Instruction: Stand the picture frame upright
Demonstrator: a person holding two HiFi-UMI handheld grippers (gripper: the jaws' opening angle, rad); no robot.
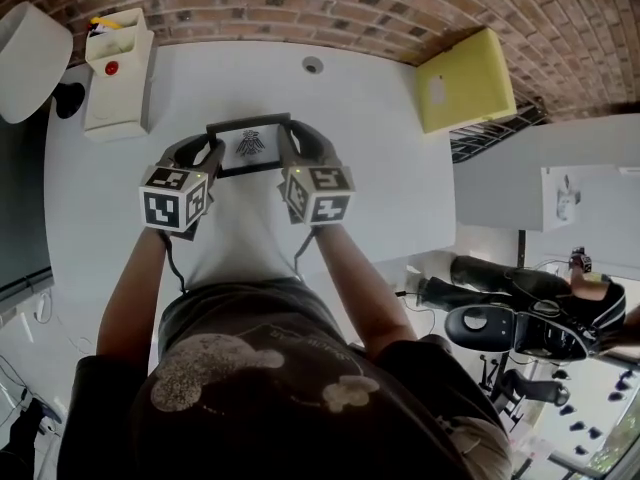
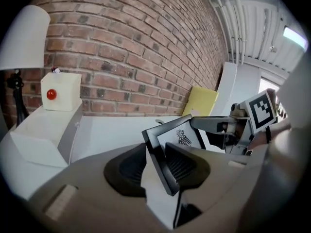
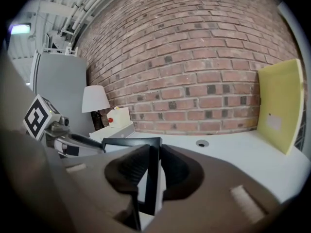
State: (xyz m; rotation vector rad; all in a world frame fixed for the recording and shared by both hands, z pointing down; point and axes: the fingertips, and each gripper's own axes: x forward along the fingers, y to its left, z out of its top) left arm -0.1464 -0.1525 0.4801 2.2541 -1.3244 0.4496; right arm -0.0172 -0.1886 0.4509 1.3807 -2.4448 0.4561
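A black picture frame (image 1: 248,145) with a white print and a dark bird emblem is held over the white table (image 1: 370,158), its face tilted up toward me. My left gripper (image 1: 213,152) is shut on the frame's left edge, and in the left gripper view the frame (image 2: 182,136) runs between its dark pads (image 2: 187,166). My right gripper (image 1: 288,148) is shut on the right edge. In the right gripper view the frame (image 3: 131,142) shows edge-on between the pads (image 3: 132,171). The frame's back and stand are hidden.
A white box with a red button (image 1: 115,68) and a white lamp shade (image 1: 30,58) stand at the back left. A yellow panel (image 1: 465,78) leans at the back right against the brick wall (image 1: 300,8). A round cable hole (image 1: 313,65) lies behind the frame.
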